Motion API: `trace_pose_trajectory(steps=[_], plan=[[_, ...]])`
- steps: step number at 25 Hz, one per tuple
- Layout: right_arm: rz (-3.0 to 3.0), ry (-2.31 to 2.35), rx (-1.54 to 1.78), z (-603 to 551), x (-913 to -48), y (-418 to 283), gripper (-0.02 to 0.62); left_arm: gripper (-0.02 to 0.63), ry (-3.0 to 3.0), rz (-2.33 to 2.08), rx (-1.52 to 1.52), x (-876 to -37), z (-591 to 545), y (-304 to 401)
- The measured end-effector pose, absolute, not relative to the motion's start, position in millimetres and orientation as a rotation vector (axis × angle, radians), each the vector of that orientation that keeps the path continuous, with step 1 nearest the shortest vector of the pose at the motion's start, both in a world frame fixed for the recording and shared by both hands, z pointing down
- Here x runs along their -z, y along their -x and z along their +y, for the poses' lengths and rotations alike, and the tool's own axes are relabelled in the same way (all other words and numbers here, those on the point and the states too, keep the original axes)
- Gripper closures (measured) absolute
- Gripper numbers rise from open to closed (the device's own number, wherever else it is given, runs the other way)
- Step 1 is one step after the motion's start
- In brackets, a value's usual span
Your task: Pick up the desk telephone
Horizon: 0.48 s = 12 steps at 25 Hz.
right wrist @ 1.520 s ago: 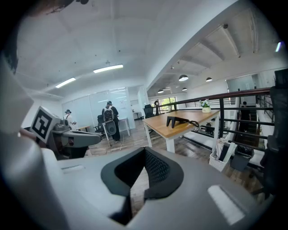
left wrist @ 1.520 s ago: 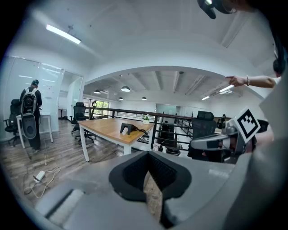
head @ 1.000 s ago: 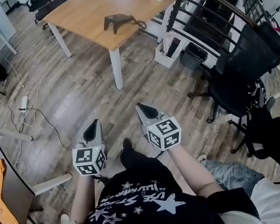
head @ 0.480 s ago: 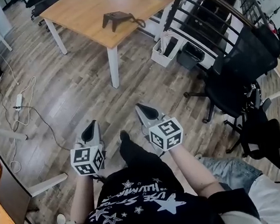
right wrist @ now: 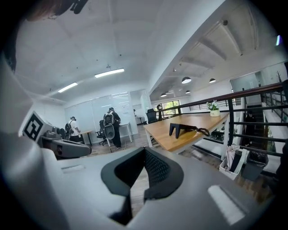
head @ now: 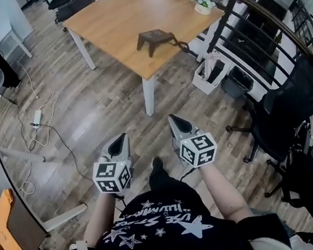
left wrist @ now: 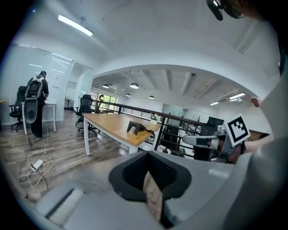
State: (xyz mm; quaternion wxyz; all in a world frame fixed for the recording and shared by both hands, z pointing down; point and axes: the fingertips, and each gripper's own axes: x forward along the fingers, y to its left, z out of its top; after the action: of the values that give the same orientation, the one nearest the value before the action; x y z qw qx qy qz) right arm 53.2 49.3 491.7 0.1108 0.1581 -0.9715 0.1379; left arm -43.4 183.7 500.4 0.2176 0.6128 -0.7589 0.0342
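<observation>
The dark, wedge-shaped desk telephone (head: 156,38) stands on the wooden table (head: 109,20) close to its near corner, with a cord curling off its right side. It also shows far ahead in the left gripper view (left wrist: 137,128) and the right gripper view (right wrist: 184,129). My left gripper (head: 118,145) and right gripper (head: 180,125) are held side by side over the floor, well short of the table, both pointing towards it. Each is shut with nothing held: the left jaws (left wrist: 150,179) meet, and so do the right jaws (right wrist: 137,179).
A white table leg (head: 149,96) stands between me and the phone. A black railing (head: 246,23), a white bin (head: 210,75) and black office chairs (head: 296,110) line the right. A cable and power strip (head: 36,116) lie on the floor at left. People (left wrist: 35,103) stand far off.
The table and telephone have come closer and shifted right in the head view. Both grippers have travelled forward with the person, still shut and side by side.
</observation>
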Motion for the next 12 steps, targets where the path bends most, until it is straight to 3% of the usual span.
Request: trace_pose_trajectory(steps=[12], plan=[[-2.813,-0.579,-0.460,-84.6,-491.0,-11.4,0.592,0.604,-1.721,-2.005,-0.074,-501.7,63.7,87.1]])
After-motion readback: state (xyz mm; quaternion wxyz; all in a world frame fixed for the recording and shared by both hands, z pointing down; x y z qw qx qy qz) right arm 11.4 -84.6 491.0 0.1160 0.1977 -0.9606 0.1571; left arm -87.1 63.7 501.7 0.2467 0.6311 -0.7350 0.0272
